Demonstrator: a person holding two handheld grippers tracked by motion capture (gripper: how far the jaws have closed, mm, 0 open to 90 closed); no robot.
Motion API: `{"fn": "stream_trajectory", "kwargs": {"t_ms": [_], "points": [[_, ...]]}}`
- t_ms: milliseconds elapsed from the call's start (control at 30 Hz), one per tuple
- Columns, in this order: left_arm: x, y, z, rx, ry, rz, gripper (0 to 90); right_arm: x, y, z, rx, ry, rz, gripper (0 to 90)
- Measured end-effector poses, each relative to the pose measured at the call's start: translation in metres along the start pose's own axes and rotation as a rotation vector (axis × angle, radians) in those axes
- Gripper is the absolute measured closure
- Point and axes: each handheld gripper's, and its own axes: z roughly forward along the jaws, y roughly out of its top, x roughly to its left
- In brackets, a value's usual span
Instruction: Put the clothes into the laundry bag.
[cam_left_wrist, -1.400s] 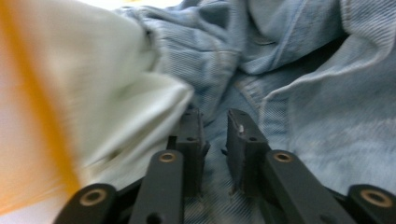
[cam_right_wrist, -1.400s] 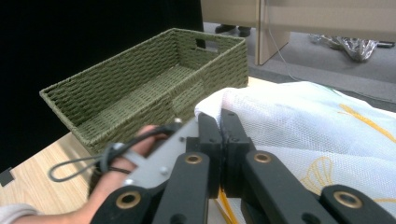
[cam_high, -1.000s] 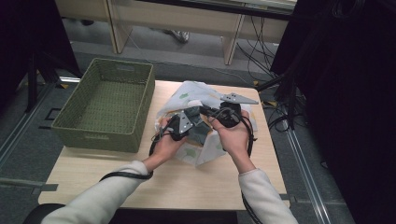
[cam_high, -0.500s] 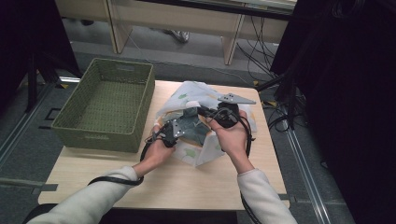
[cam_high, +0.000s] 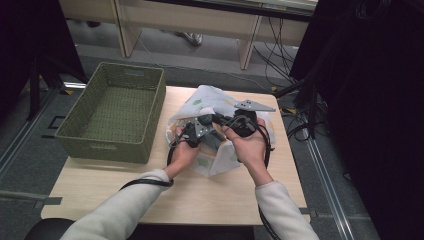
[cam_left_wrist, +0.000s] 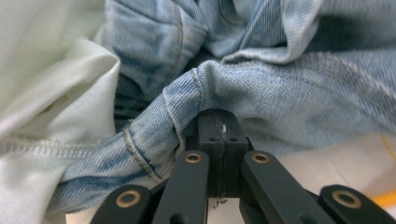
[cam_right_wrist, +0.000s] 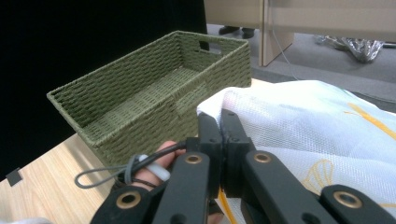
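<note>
Nearest, the left gripper (cam_left_wrist: 219, 135) has its jaws clamped together on a fold of the light-blue jeans (cam_left_wrist: 261, 88), a seam ridge bunched over the tips. The denim sits inside the white mesh laundry bag (cam_left_wrist: 42, 93), whose fabric crowds in at 9 o'clock in the left gripper view. The right gripper (cam_right_wrist: 219, 128) has its jaws pressed together on the bag's edge, pinching the mesh rim at 12 o'clock of its own view.

On the table (cam_high: 210, 200) in the high view, both hands meet over the bag at centre; the left hand (cam_high: 182, 150) is at 9 o'clock of the bundle and the right hand (cam_high: 247, 145) at 3 o'clock. The green woven basket (cam_high: 110, 115) stands empty, at 9 o'clock of the bag, just beside it.

Judgement: the step is getting the jeans through the bag mouth. To do it well, keep the right grip steady holding the rim up and taut, move the denim with the left along the opening, and watch that the seam doesn't snag the mesh.
</note>
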Motion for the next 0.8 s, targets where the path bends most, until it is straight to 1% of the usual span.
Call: {"fn": "stream_trajectory", "kwargs": {"t_ms": [33,67,100,133,167,200,233,267,300,333,367,400,433,467,500,533,567,633,700,733,800], "points": [[0.000,0.000,0.001,-0.003,0.008,-0.003,88.6,0.000,0.000,0.000,0.002,-0.001,0.001,90.0],[0.000,-0.001,0.001,-0.008,0.001,-0.006,88.5,-0.001,-0.001,0.000,0.004,0.001,0.002,90.0],[-0.001,-0.002,0.002,-0.039,-0.021,-0.039,87.9,-0.001,-0.001,0.000,0.011,-0.002,0.007,90.0],[-0.001,-0.003,0.001,-0.038,-0.034,-0.042,86.1,-0.002,-0.002,0.000,0.019,-0.002,0.006,90.0],[0.002,-0.003,-0.004,-0.009,-0.064,-0.028,82.8,-0.002,-0.003,0.000,0.024,-0.002,-0.001,90.0],[0.004,-0.003,-0.012,-0.006,-0.051,-0.030,77.5,-0.003,-0.004,0.001,0.031,-0.001,-0.005,90.0],[0.005,-0.004,-0.018,-0.005,-0.061,-0.024,72.6,-0.004,-0.006,0.001,0.040,-0.003,-0.001,90.0],[0.007,-0.006,-0.027,-0.003,-0.067,-0.018,69.0,-0.005,-0.006,0.001,0.047,-0.006,-0.007,90.0],[0.009,-0.009,-0.037,-0.012,-0.070,-0.015,66.4,-0.006,-0.007,0.001,0.059,-0.007,-0.010,90.0],[0.010,-0.012,-0.047,-0.017,-0.073,-0.010,65.4,-0.007,-0.008,0.001,0.078,-0.008,-0.024,90.0],[0.012,-0.015,-0.058,-0.017,-0.075,0.002,64.9,-0.007,-0.009,0.002,0.093,-0.004,-0.033,90.0],[0.013,-0.017,-0.067,-0.024,-0.077,-0.002,64.3,-0.007,-0.010,0.003,0.116,-0.001,-0.039,90.0],[0.016,-0.018,-0.078,-0.019,-0.085,0.005,63.7,-0.007,-0.012,0.005,0.145,0.005,-0.045,90.0],[0.018,-0.019,-0.088,-0.021,-0.088,0.007,63.6,-0.008,-0.015,0.007,0.156,0.010,-0.050,90.0],[0.021,-0.021,-0.096,-0.020,-0.087,0.013,63.8,-0.008,-0.017,0.009,0.178,0.010,-0.055,90.0],[0.023,-0.023,-0.103,-0.015,-0.085,0.015,63.9,-0.008,-0.019,0.011,0.212,0.015,-0.071,90.0],[0.026,-0.027,-0.108,-0.012,-0.089,0.006,63.8,-0.008,-0.022,0.012,0.236,0.023,-0.079,90.0],[0.030,-0.035,-0.114,0.008,-0.093,0.000,63.8,-0.007,-0.028,0.016,0.315,0.039,-0.092,90.0],[0.033,-0.044,-0.116,0.028,-0.101,-0.010,63.2,-0.008,-0.036,0.020,0.377,0.060,-0.110,90.0],[0.034,-0.047,-0.117,0.036,-0.102,-0.012,62.5,-0.009,-0.039,0.021,0.429,0.069,-0.121,90.0],[0.035,-0.049,-0.118,0.047,-0.106,-0.006,62.1,-0.012,-0.049,0.026,0.503,0.094,-0.136,90.0]]}}
